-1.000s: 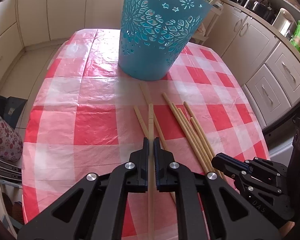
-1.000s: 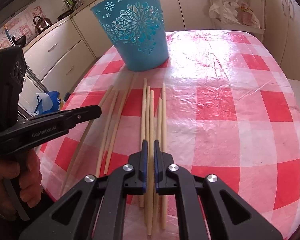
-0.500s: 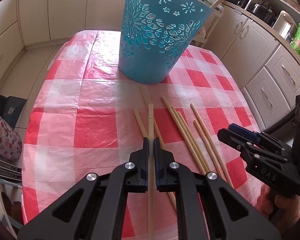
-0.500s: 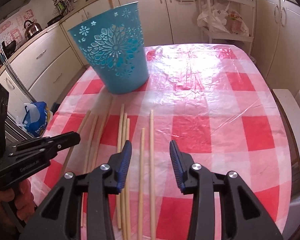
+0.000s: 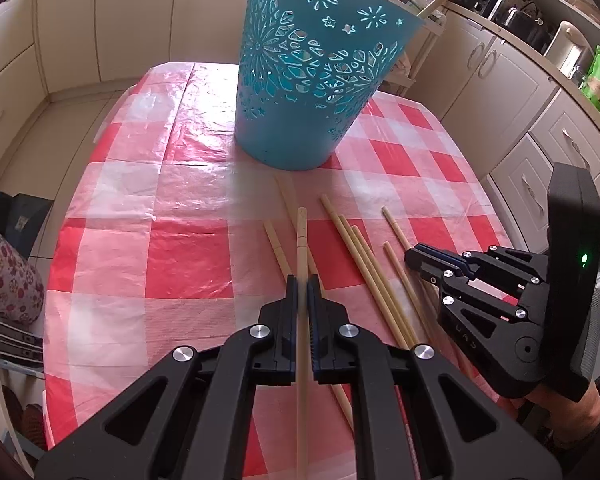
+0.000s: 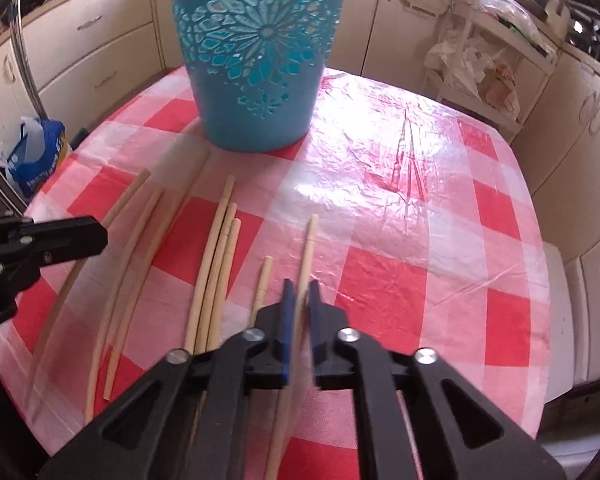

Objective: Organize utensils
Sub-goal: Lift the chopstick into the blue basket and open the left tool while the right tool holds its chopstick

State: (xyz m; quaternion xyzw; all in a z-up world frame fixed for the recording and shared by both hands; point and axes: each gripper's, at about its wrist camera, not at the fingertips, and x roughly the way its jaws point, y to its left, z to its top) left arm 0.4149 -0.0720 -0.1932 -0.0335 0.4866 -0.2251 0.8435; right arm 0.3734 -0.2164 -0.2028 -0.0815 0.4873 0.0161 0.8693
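Left wrist view, nearest: the left gripper (image 5: 302, 292) has its jaws clamped on one wooden stick (image 5: 301, 240), which runs forward between the pads with its tip pointing toward the bin.
Right wrist view, nearest: the right gripper (image 6: 299, 300) has its jaws together on another stick (image 6: 309, 248); this picture is blurred, so whether that stick has left the cloth cannot be told.
Step in hand: each gripper grips one stick, so the pick-up looks done for this pair and the carry to the bin seems next.
Next move calls for: raising each stick clear of the rest, tipping it more upright, and bringing its end over the bin's rim before letting go; a long stick held low may swing or catch on the rim.
Loose sticks (image 6: 216, 264): about seven lie on the checked tablecloth (image 6: 400, 272) between the grippers and the bin, three touching side by side in the middle, one short piece just beside the right gripper, three more nearer the left gripper.
Held sticks: two.
Farthest, bin: one blue cut-out bin (image 5: 312, 76) stands upright near the table's far end, well apart from both grippers; one stick (image 5: 434, 3) juts above its rim.
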